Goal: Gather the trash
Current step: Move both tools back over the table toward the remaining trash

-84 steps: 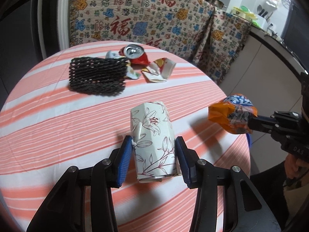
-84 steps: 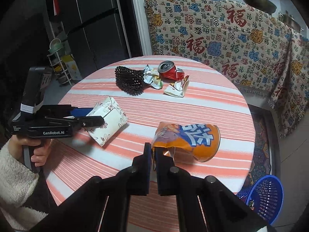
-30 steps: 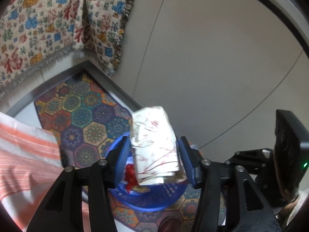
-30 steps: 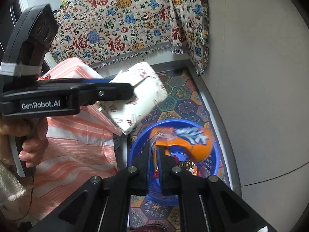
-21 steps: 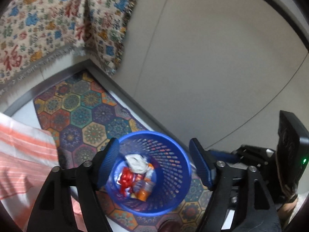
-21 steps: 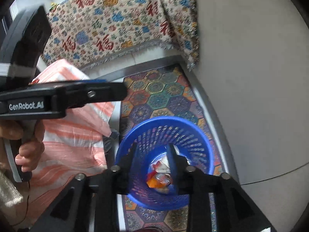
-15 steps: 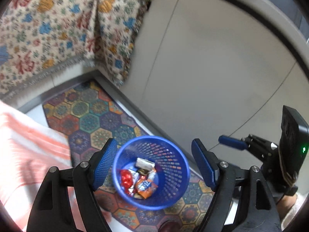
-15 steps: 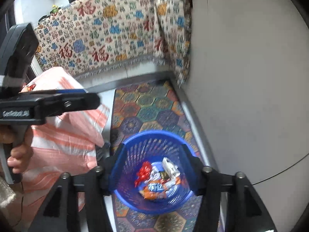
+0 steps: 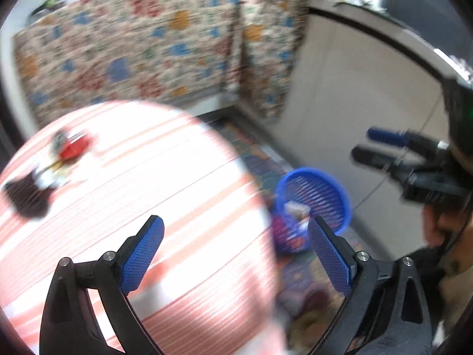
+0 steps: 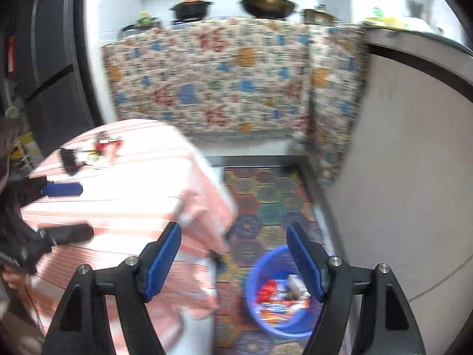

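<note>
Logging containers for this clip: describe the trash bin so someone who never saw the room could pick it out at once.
Start at the round table with the pink-and-white striped cloth; on the floor beside its draped edge lies a colourful hexagon-patterned mat. The blue basket stands on that mat, near the pale cabinet wall. It is the only bright blue, perforated round tub there, with wrappers inside.

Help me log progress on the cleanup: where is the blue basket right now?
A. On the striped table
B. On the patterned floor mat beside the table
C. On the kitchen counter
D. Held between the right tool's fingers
B: the blue basket sits on the patterned floor mat next to the striped table, with wrappers inside it.
</note>
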The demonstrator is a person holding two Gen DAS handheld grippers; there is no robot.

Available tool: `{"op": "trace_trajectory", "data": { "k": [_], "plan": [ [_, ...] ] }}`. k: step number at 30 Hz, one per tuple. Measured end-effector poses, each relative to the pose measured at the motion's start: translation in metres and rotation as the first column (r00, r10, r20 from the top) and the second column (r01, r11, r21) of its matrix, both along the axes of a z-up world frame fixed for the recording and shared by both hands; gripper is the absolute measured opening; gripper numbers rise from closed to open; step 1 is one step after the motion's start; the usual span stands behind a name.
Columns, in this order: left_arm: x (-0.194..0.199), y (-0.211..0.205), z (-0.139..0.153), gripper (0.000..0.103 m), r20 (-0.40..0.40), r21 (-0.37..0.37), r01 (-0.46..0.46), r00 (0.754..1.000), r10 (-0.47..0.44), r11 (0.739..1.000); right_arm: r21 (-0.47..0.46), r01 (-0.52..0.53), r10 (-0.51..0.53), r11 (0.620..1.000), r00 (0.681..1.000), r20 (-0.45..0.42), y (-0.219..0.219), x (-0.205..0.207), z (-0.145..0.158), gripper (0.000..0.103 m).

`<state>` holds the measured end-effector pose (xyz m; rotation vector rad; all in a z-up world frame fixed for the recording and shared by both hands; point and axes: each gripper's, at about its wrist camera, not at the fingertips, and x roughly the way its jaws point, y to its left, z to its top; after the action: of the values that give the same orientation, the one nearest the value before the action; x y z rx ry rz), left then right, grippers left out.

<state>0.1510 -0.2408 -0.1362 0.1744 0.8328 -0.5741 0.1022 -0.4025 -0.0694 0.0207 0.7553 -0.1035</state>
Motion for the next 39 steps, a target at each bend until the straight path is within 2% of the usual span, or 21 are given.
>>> {"op": "trace_trajectory", "data": {
  "k": [3,7,10,13,16,22,30,39],
  "plan": [
    [0.008,0.057,-0.022,0.098,-0.024,0.042,-0.082,0.996,0.083,0.996,0.021,-0.056,0.057,0.998,0.998,-0.011,0.049,0.02,-0.012,0.076],
    [0.029,0.129,-0.046,0.098,-0.036,0.071,-0.224,0.973,0.227,0.972,0.066,-0.128,0.131,0.99,0.99,-0.05,0.12,0.053,-0.04,0.076],
    [0.048,0.168,-0.059,0.098,-0.028,0.08,-0.306,0.951,0.309,0.949,0.072,-0.171,0.175,0.983,0.982,-0.066,0.16,0.073,-0.057,0.076],
    [0.067,0.195,-0.07,0.098,-0.054,0.064,-0.355,0.932,0.358,0.933,0.075,-0.201,0.207,0.977,0.973,-0.1,0.197,0.097,-0.077,0.076],
    [0.082,0.21,-0.078,0.098,-0.049,0.074,-0.355,0.932,0.359,0.932,0.079,-0.206,0.215,0.975,0.968,-0.129,0.213,0.116,-0.089,0.076],
    [0.099,0.221,-0.081,0.101,-0.025,0.109,-0.303,0.951,0.307,0.947,0.071,-0.204,0.214,0.976,0.956,-0.198,0.224,0.142,-0.108,0.076],
    [0.11,0.225,-0.082,0.103,-0.025,0.117,-0.291,0.955,0.296,0.949,0.012,-0.205,0.203,0.979,0.958,-0.204,0.234,0.146,-0.114,0.076],
    [0.108,0.227,-0.082,0.103,-0.023,0.116,-0.292,0.955,0.296,0.949,0.007,-0.203,0.2,0.979,0.959,-0.202,0.234,0.147,-0.115,0.078]
  ]
}}
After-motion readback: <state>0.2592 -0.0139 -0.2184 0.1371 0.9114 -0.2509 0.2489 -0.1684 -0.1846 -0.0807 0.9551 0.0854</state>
